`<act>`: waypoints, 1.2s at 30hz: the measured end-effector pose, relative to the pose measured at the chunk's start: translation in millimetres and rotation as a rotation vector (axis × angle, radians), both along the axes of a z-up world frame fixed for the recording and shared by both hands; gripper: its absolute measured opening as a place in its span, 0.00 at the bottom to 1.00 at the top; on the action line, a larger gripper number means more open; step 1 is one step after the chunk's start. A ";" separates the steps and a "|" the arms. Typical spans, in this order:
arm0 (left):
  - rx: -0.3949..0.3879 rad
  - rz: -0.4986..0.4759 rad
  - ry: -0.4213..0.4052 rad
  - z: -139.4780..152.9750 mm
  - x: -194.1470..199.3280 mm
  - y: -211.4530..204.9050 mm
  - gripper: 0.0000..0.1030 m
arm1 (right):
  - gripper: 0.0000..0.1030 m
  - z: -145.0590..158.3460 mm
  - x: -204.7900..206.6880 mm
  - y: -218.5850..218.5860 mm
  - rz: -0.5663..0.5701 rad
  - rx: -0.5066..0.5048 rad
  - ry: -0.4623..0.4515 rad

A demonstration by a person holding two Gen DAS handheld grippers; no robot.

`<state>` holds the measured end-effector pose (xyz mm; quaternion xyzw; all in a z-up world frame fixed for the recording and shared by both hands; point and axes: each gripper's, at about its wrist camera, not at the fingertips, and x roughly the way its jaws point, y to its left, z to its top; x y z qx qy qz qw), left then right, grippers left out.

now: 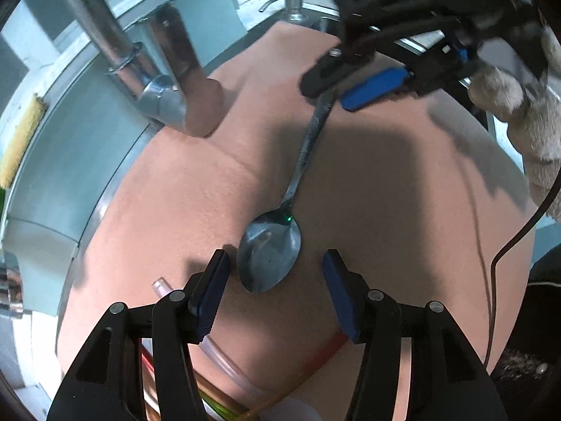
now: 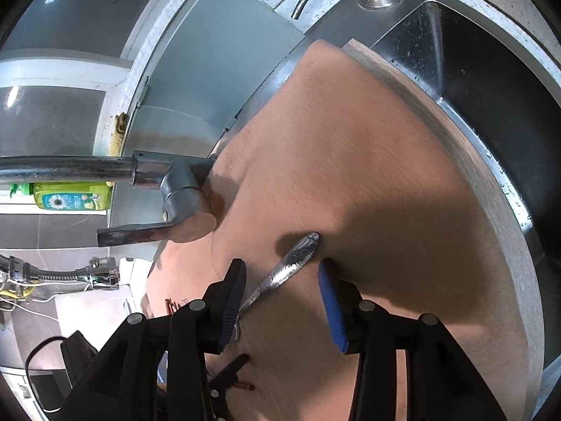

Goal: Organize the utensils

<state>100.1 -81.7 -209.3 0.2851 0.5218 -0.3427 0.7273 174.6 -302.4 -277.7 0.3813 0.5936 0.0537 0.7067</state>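
Wooden board (image 1: 385, 182) bears spoon (image 1: 270, 249) — sink (image 2: 491, 80) beside it.

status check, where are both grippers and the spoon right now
Left gripper open, jaws astride the spoon bowl. Right gripper open around the handle end. Spoon flat on the board. Faucet nearby, not blocking.

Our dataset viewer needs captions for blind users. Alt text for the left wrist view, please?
A metal spoon lies on a brown board, its bowl between the open left gripper, its handle end at the right gripper. A faucet stands left.
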 end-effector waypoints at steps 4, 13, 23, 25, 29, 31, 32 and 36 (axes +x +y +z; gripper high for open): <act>-0.010 -0.025 -0.005 -0.7 -1.5 -2.0 0.51 | 0.40 1.6 6.8 6.3 -0.013 -0.036 0.020; -0.020 -0.073 -0.017 -1.6 -14.6 -13.3 0.32 | 0.30 5.8 15.1 19.3 0.013 -0.138 0.025; -0.018 -0.059 -0.038 0.3 -21.5 -21.0 0.32 | 0.05 -3.0 8.5 1.2 -0.017 -0.059 0.033; -0.023 -0.053 -0.039 1.4 -20.5 -19.1 0.32 | 0.00 -4.9 6.5 -1.9 -0.020 -0.039 0.036; -0.022 -0.046 -0.034 3.4 -23.7 -10.2 0.32 | 0.00 -7.8 5.9 -3.8 -0.001 -0.024 0.024; -0.026 -0.042 -0.029 2.2 -22.2 -9.8 0.32 | 0.01 -8.1 5.8 -4.3 0.015 -0.006 0.019; -0.029 -0.041 -0.028 0.5 -18.1 -10.0 0.32 | 0.02 -7.8 6.6 -4.1 0.029 -0.002 0.016; -0.042 -0.036 -0.019 -1.1 -13.8 -9.5 0.32 | 0.12 -2.2 11.4 -5.2 0.086 -0.044 0.001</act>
